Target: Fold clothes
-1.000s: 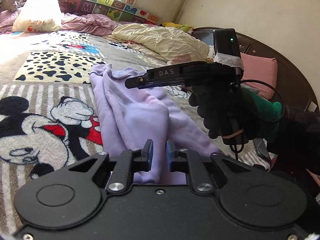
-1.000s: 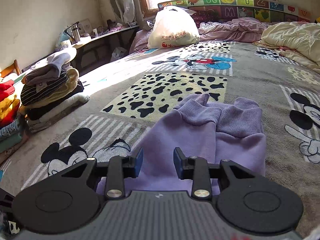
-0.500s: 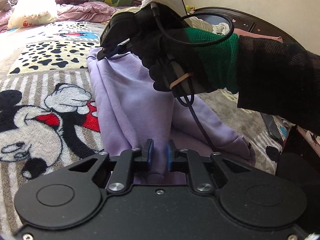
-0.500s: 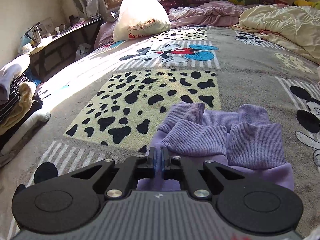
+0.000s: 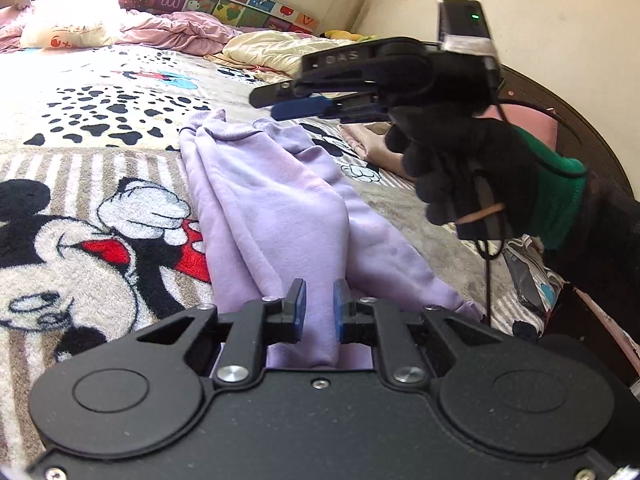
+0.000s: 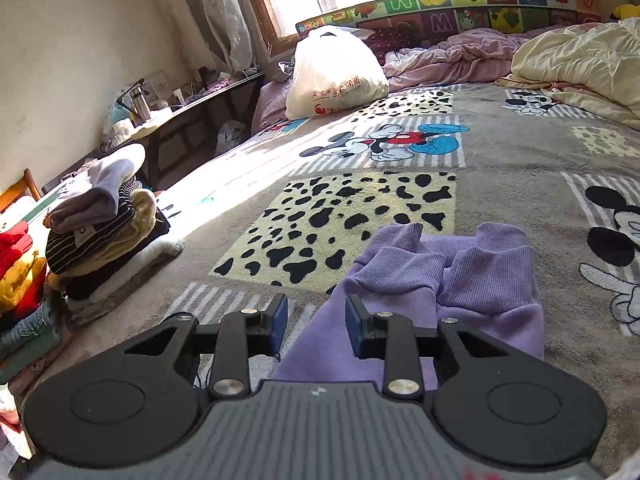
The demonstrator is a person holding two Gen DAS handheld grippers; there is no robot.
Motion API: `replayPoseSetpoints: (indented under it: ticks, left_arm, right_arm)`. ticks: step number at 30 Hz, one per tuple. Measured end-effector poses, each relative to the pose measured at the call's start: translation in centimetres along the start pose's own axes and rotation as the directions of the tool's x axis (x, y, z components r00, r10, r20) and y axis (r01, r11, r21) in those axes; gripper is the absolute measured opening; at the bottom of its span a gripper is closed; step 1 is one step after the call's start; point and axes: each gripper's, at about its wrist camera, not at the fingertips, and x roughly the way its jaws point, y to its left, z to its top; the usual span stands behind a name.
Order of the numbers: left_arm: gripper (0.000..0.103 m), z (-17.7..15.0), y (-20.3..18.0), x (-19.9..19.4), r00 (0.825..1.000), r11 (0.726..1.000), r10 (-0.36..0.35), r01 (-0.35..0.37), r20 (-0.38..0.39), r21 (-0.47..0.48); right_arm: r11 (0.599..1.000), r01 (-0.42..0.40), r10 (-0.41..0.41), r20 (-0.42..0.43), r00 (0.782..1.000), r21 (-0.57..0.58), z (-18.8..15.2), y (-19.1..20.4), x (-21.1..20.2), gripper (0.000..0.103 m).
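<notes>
Lilac fleece sweatshirt (image 5: 276, 216), ribbed cuffs (image 6: 404, 272), plush blanket (image 6: 500, 160)

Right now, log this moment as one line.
left gripper: shut on purple garment | right gripper: open, above cuff end | garment: on bed blanket, folded lengthwise

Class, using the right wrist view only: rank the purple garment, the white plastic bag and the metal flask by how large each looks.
1. purple garment, though nearness to the camera inflates it
2. white plastic bag
3. metal flask, clearly smallest
</notes>
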Motion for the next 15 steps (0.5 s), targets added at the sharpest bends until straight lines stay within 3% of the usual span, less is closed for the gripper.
replayPoseSetpoints:
  ticks: [2,4,7,9,10,12,14,15]
  left_arm:
    - [0.010,-0.3,-0.2,0.7,0.999,0.999,0.036,-0.035,-0.037,0.012]
    - [0.010,-0.5,-0.3,1.3,0.997,0.998,0.058,-0.057,-0.059,0.024]
    - [0.010,-0.4,-0.2,1.2,0.997,0.998,0.053,-0.051,-0.055,0.021]
    - [0.010,-0.4,0.0,0.4,0.999,0.999,0.038,-0.038,-0.024,0.011]
    - [0.010,-0.4,0.0,0.1,1.000,0.999,0.029,-0.029,-0.010,0.013]
    - [0.015,-0.6,-0.1,0.1,0.999,0.999,0.040,-0.039,-0.020,0.018]
    - [0.015,-1.0,0.3,0.9,0.996,0.998,0.070,-0.070,-0.059,0.005]
    - [0.015,-1.0,0.3,0.8,0.997,0.998,0.059,-0.060,-0.053,-0.001]
  right_arm:
    - [0.999,0.039,-0.040,-0.035,0.999,-0.032,-1.9,-0.1,-0.3,0.032]
    - [0.985,0.115,-0.138,-0.185,0.973,-0.131,-4.6,-0.7,2.3,0.032]
    - [0.983,0.123,-0.142,-0.135,0.981,-0.137,-5.4,-0.4,1.6,0.032]
    - [0.988,0.077,-0.078,-0.006,0.997,-0.131,-4.5,1.1,-1.7,0.032]
    - [0.992,0.049,-0.048,0.012,0.999,-0.113,-4.4,1.6,-2.9,0.034]
    - [0.987,0.091,-0.104,-0.099,0.990,-0.130,-5.2,1.7,-1.8,0.042]
    - [0.962,0.110,-0.153,-0.155,0.976,-0.251,-8.0,1.8,0.0,0.043]
    - [0.955,0.113,-0.157,-0.142,0.977,-0.273,-8.2,2.0,-0.3,0.043]
